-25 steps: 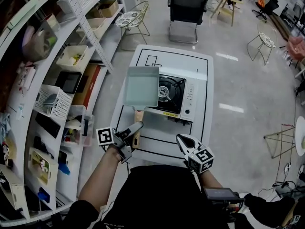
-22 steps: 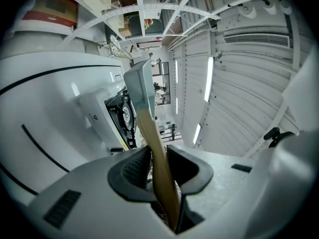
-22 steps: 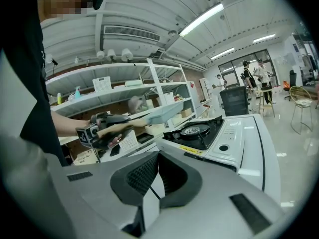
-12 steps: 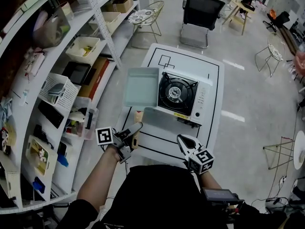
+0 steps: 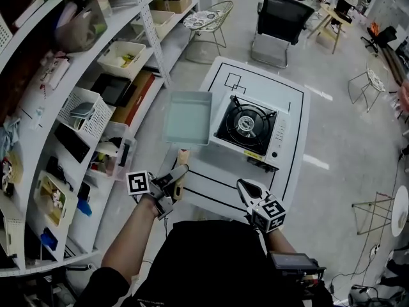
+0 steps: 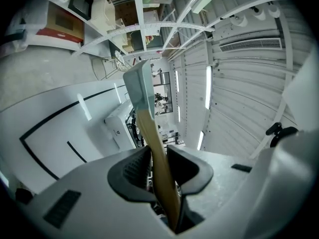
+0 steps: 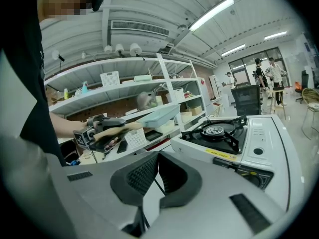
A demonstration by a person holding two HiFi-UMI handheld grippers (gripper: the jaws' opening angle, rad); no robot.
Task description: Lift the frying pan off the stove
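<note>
The frying pan (image 5: 187, 117) is a pale teal rectangular pan with a wooden handle (image 5: 183, 158). It hangs in the air to the left of the stove (image 5: 252, 128), over the table's left edge. My left gripper (image 5: 178, 175) is shut on the handle's near end. In the left gripper view the handle (image 6: 155, 153) runs between the jaws up to the pan (image 6: 139, 86). The stove's black burner (image 5: 246, 123) is uncovered. My right gripper (image 5: 245, 186) hovers shut and holds nothing, near the table's front edge. The right gripper view shows the pan (image 7: 160, 115) raised left of the stove (image 7: 227, 133).
The stove stands on a white table (image 5: 281, 85) marked with black lines. Loaded shelves (image 5: 77, 114) run along the left, with a bin (image 5: 114, 163) on the floor beside the table. A black office chair (image 5: 279, 19) and a wire chair (image 5: 207, 22) stand beyond the table.
The pan has moved left, from over the stove's left part to beside it, which leaves the burner bare. My left gripper keeps its hold; the right gripper has stayed put.
</note>
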